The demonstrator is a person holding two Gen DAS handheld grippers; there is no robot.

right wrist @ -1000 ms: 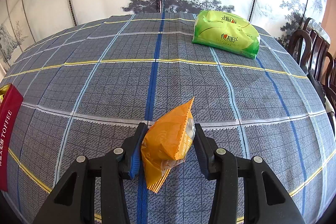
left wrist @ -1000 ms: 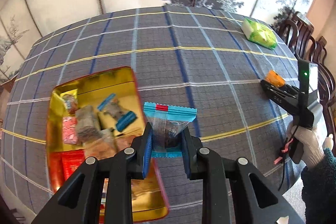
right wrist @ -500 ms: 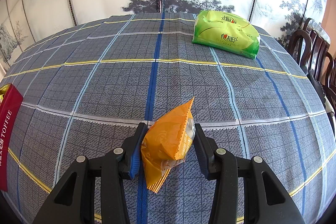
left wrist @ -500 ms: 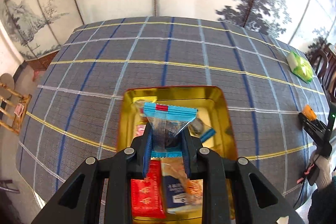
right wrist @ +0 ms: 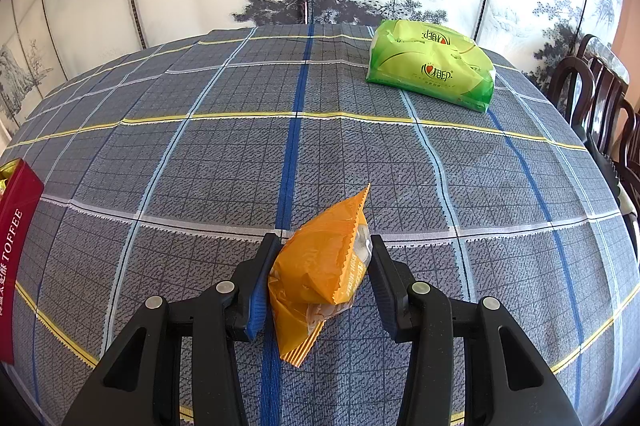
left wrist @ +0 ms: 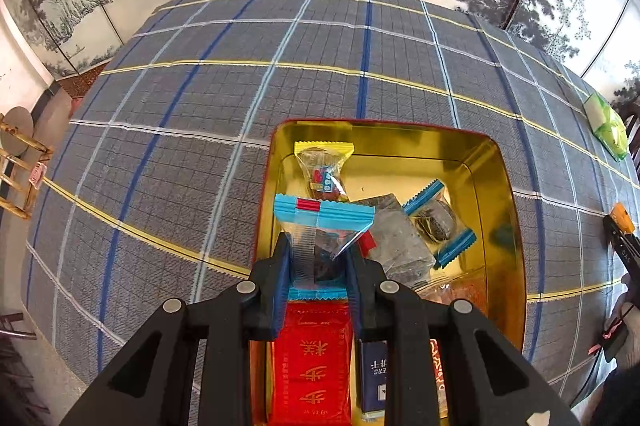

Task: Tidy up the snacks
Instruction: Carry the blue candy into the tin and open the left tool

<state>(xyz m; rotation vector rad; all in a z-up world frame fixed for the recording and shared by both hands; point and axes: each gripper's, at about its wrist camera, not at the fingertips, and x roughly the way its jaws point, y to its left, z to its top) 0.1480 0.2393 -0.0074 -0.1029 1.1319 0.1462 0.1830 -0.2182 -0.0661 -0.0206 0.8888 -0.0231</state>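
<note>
Left tongs [left wrist: 318, 266] clamp a clear snack [left wrist: 324, 226] with blue crimped ends, centre frame, above the gold tin [left wrist: 500, 194]. Right tongs [right wrist: 320, 266] clamp an orange packet [right wrist: 320, 266], lower centre, over the desk [right wrist: 200, 166].

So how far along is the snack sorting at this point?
Done: several wrapped snacks already lie in the gold tin. In hand: the left gripper is shut on a blue-edged packet above the tin, and the right gripper grips an orange packet over the tablecloth. Left: both packets still need dropping in. The green pack looks like tissues.
</note>
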